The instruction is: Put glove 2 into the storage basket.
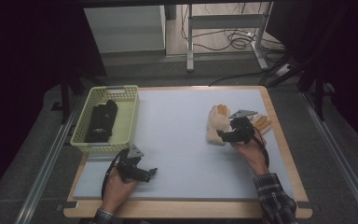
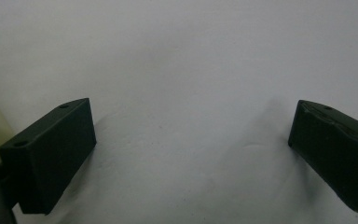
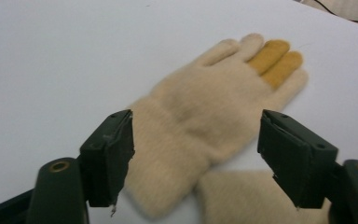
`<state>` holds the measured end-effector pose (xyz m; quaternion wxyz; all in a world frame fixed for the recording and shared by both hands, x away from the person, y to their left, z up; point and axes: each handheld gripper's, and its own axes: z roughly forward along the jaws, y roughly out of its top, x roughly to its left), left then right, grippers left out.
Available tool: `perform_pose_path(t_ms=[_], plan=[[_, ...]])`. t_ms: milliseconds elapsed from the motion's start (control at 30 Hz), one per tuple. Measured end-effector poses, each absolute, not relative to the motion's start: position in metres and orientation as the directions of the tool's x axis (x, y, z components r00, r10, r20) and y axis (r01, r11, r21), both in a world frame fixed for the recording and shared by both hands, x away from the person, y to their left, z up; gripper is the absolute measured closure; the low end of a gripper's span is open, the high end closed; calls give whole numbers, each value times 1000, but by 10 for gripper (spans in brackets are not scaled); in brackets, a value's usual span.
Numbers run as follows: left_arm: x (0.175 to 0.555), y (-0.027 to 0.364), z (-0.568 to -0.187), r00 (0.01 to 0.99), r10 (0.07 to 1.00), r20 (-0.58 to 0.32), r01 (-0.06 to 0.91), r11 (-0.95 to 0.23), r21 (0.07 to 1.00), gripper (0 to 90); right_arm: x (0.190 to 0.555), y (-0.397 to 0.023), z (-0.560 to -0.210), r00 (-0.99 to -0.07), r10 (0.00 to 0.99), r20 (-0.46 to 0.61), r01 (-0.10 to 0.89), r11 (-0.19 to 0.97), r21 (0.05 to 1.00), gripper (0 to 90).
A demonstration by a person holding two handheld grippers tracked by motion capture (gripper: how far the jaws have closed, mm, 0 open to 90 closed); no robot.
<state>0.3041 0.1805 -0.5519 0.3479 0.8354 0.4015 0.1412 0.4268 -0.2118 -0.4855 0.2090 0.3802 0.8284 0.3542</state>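
Leftward, yellow basket (image 1: pixel 129 109), black gloves (image 1: pixel 101 121) lying inside

The pale mat (image 1: pixel 186 140) lies bare across its middle, from the basket (image 1: pixel 127 122) at the left edge over to the gloves at the right, so a gripper can cross there unhindered. The basket's tall walls block the far-left side, with dark cloth (image 1: pixel 101 121) filling much of its inside. The left gripper (image 1: pixel 153 172) sits near the front left with its jaws wide and nothing but mat between them. On the right, a cream glove (image 3: pixel 205 121) lies flat between the spread jaws of the right gripper (image 3: pixel 196 158), a second glove (image 3: pixel 251 196) just beside its cuff. The strip of mat beyond the gloves stays free.
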Motion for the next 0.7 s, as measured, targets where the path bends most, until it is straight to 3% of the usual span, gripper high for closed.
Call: perform_pose_path(t_ms=[367, 700], plan=[[304, 180, -552, 638, 769, -43, 572, -435, 695, 7, 462, -198, -497, -619, 780, -92, 488, 473, 734, 348], [304, 181, -552, 639, 768, -43, 572, -437, 694, 7, 487, -188, -516, -591, 801, -91, 546, 480, 687, 268]])
